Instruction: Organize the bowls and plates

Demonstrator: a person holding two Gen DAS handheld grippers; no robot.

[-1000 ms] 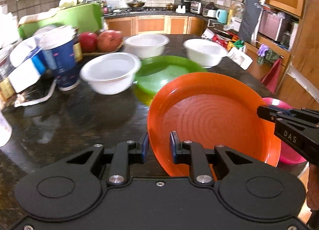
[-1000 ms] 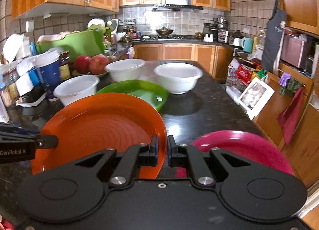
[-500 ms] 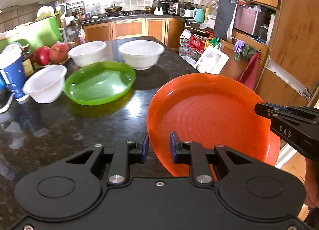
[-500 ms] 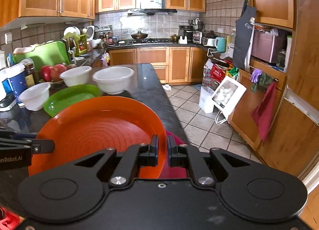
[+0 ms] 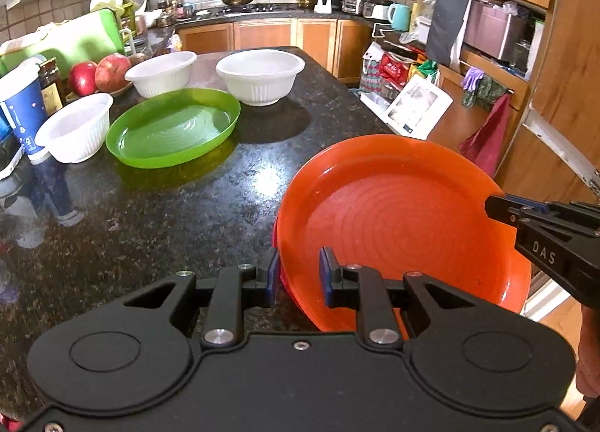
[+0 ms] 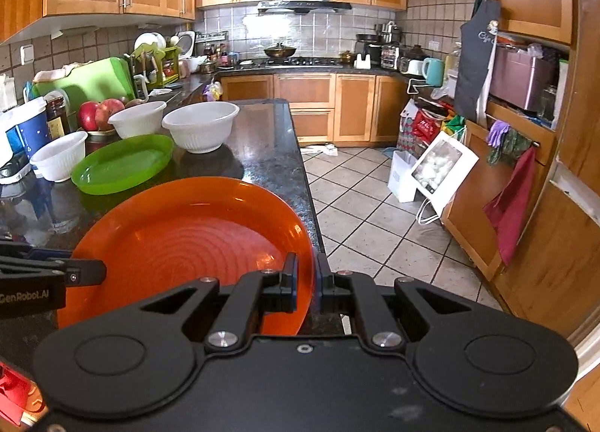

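Left wrist view: the left gripper (image 5: 299, 270) has its jaws spread a little, straddling the near left rim of the orange plate (image 5: 397, 222); whether the pads touch the rim cannot be told. The right gripper (image 5: 525, 212) comes in from the right and meets the plate's far right rim; in the right wrist view its (image 6: 305, 278) jaws are pinching that rim (image 6: 187, 240). Holding opposite edges probably keeps the wide, shallow plate level at the near right corner of the bench (image 5: 168, 214). A sliver of red (image 5: 288, 284) shows under the plate's near edge, perhaps another plate it is being stacked on. Farther left lie a green plate (image 5: 172, 128) and three white bowls (image 5: 75, 124) (image 5: 161, 72) (image 5: 260, 74), apart from one another, likely still to be gathered.
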